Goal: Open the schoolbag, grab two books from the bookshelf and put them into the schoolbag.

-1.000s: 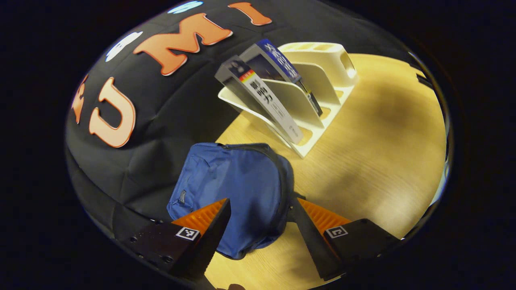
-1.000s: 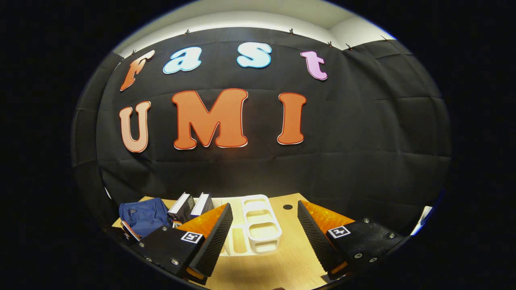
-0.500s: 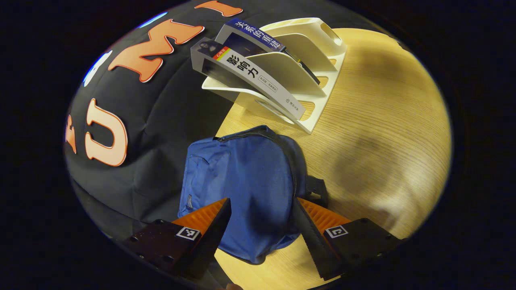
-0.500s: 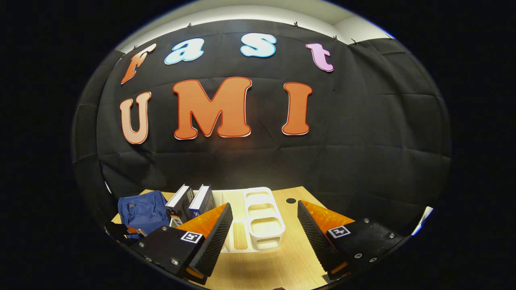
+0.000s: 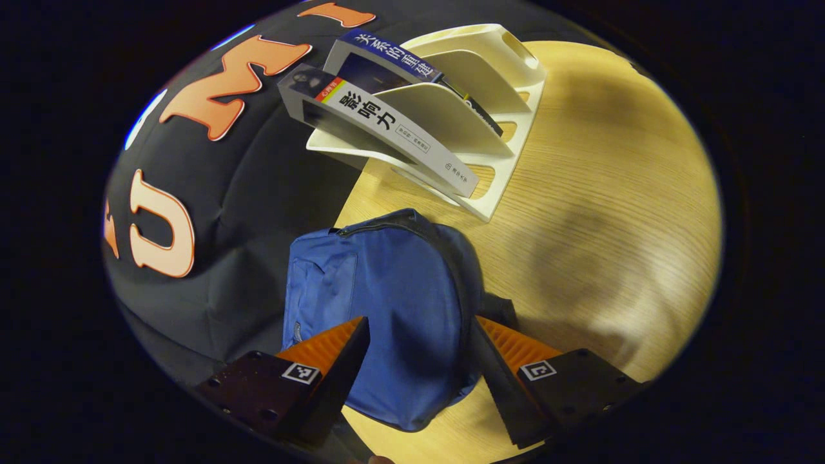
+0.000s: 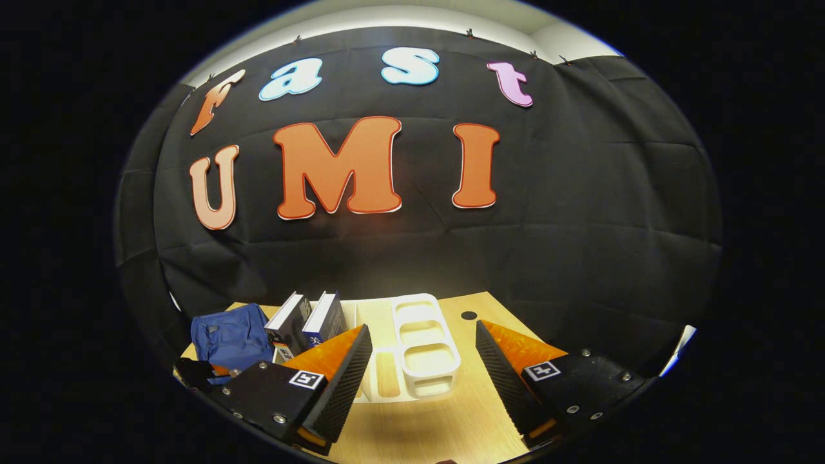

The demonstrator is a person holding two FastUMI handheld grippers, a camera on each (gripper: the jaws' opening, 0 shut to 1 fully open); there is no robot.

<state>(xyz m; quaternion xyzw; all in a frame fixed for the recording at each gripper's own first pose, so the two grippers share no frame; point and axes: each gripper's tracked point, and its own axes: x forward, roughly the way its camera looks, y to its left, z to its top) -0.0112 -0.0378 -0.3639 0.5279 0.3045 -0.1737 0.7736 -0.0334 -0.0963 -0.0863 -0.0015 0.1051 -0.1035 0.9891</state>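
A blue schoolbag point(image 5: 387, 303) lies flat on the wooden table, its zipper closed along the top edge. My left gripper point(image 5: 419, 361) hovers open just above the bag's near end, one finger on each side. Beyond the bag a white bookshelf point(image 5: 477, 109) holds two leaning books: one with a white spine point(image 5: 387, 125) and one with a blue spine point(image 5: 393, 58). In the right gripper view the schoolbag point(image 6: 229, 335), the two books point(image 6: 309, 319) and the bookshelf point(image 6: 422, 348) sit low ahead. My right gripper point(image 6: 422, 367) is open, held back from the shelf.
The wooden table point(image 5: 612, 212) stretches bare to the right of the bag and shelf. The black cloth wall point(image 5: 225, 193) stands directly behind the bag. A small dark hole point(image 6: 469, 316) marks the table beyond the shelf.
The left gripper has moved forward and lower over the bag, so bag and shelf look closer. The right gripper has barely shifted; both stay open.
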